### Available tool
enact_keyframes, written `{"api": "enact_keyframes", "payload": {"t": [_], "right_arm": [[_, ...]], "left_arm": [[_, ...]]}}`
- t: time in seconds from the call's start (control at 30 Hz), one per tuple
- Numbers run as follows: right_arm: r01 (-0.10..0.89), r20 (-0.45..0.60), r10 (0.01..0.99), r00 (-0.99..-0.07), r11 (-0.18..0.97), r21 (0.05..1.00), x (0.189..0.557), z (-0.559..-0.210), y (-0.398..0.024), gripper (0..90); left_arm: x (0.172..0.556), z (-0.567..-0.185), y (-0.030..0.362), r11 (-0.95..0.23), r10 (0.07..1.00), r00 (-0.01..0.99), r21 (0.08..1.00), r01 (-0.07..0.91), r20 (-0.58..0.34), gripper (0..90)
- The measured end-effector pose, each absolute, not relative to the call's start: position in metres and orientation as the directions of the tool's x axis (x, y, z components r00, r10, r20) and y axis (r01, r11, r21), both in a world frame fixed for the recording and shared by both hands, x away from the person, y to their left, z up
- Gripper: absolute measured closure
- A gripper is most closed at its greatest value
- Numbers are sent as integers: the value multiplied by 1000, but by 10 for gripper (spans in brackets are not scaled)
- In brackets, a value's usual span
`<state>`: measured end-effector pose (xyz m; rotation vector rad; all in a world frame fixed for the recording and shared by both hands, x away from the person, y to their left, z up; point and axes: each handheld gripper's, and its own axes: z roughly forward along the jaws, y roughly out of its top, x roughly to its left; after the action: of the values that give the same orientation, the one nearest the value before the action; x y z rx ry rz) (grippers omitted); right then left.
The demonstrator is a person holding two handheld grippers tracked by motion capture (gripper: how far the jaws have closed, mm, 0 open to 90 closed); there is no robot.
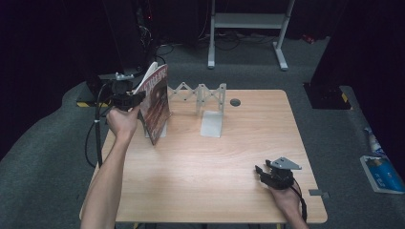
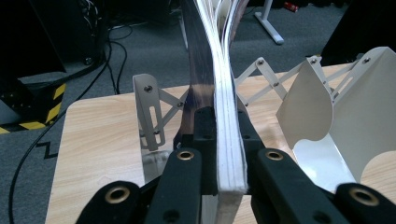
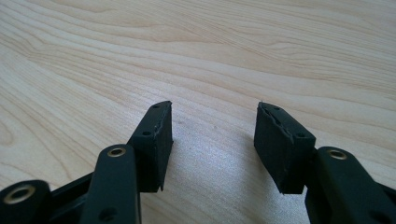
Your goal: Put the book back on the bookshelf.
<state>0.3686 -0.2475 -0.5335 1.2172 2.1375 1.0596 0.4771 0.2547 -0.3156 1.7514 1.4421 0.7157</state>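
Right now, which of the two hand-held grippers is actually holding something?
The left hand-held gripper, at the table's far left: its jaws clamp a book. The right hand-held gripper rests open, nothing between its jaws.

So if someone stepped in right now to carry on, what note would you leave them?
Left tongs: shut on the magazine, held upright and tilted at the left end of the white expanding rack.
Right tongs: open, holding nothing, resting low over the wooden table near its right front corner.
Done: magazine picked up and brought to the rack.
Left: probably settle it in a slot and let go.
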Motion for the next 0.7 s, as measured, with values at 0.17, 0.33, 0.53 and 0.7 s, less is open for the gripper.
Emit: {"api": "enact_keyframes", "payload": {"t": [0.17,0.33,0.53,0.7], "right_arm": [[509,-18,863,-504,314,801,369,-533,-248,470],[510,-17,864,-503,313,801,369,-534,-248,470],[509,-17,862,-507,315,801,369,-534,-247,469],[509,-16,862,-507,314,801,369,-534,-247,469]], "left_arm": [[476,-319,257,-93,974,224,825,558,-42,838],[473,-320,262,-87,972,228,818,569,-55,833],[471,-322,269,-86,977,207,810,580,-45,822],[472,-323,278,-71,983,178,801,594,-45,798]]}}
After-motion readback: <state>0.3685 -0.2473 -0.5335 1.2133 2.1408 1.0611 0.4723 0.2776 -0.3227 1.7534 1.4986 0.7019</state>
